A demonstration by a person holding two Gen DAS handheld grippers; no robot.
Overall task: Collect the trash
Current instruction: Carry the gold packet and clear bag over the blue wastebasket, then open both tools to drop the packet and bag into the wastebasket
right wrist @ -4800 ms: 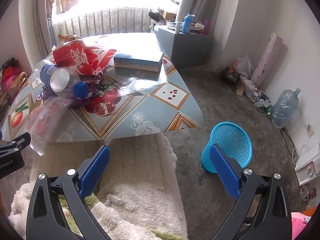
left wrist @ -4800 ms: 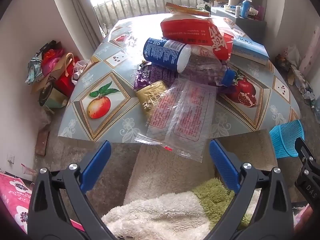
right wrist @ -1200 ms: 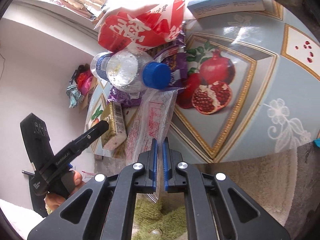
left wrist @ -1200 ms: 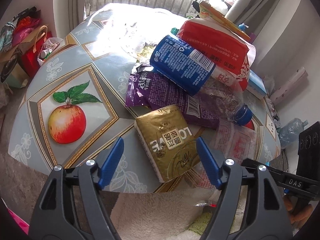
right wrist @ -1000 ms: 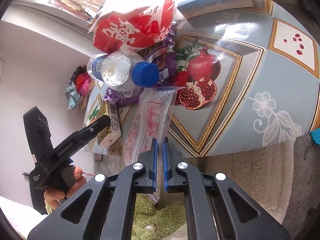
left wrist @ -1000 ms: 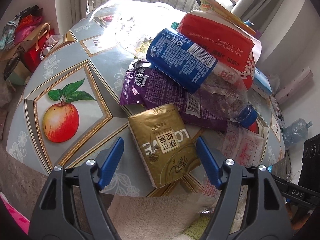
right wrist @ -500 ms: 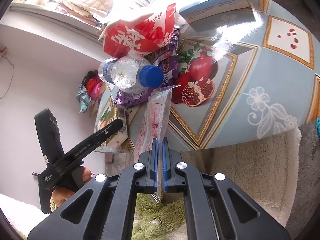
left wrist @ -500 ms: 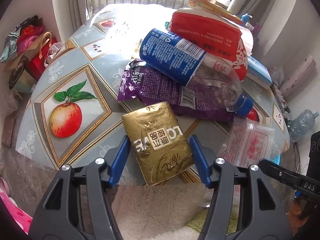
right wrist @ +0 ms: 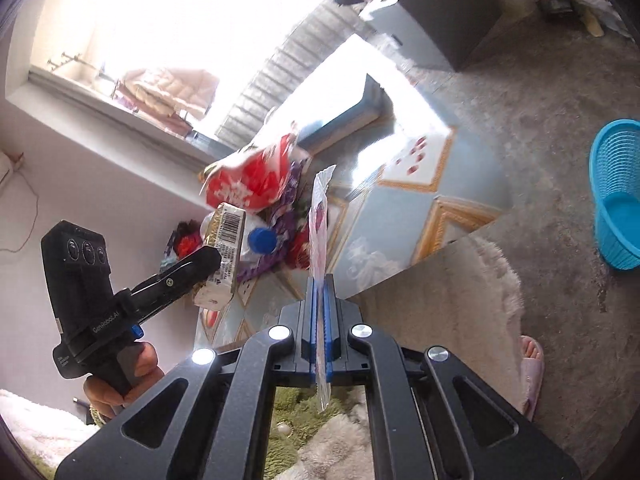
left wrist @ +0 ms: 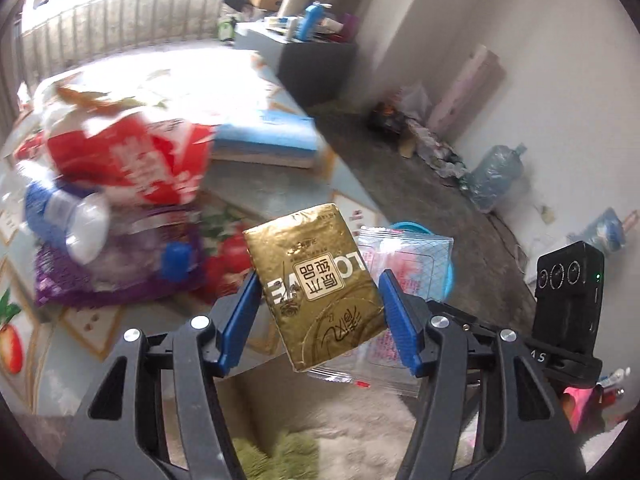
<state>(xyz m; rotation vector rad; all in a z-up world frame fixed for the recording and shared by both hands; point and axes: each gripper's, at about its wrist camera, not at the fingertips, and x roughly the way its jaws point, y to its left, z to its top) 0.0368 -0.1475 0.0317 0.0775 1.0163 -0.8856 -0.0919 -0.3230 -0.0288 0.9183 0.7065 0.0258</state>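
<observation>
My left gripper [left wrist: 318, 320] is shut on a gold foil packet [left wrist: 320, 286] and holds it in the air off the table edge; the packet also shows in the right wrist view [right wrist: 224, 256]. My right gripper [right wrist: 319, 312] is shut on a clear plastic wrapper with red print [right wrist: 319, 216], seen edge-on; in the left wrist view the wrapper [left wrist: 404, 264] hangs behind the gold packet. More trash lies on the table [left wrist: 280, 184]: a red bag [left wrist: 132, 160], a plastic bottle with a blue cap [left wrist: 80, 216] and a purple wrapper [left wrist: 120, 280].
A blue mesh basket [right wrist: 618, 196] stands on the concrete floor to the right of the table. A blue flat box [left wrist: 268, 136] lies on the table. A shaggy rug [right wrist: 460, 304] covers the floor below me. A grey cabinet [left wrist: 316, 60] stands at the back.
The left gripper closed on the gold packet and lifted it off the table, swinging right. The right gripper, still holding the clear wrapper, pulled it up and off the table.
</observation>
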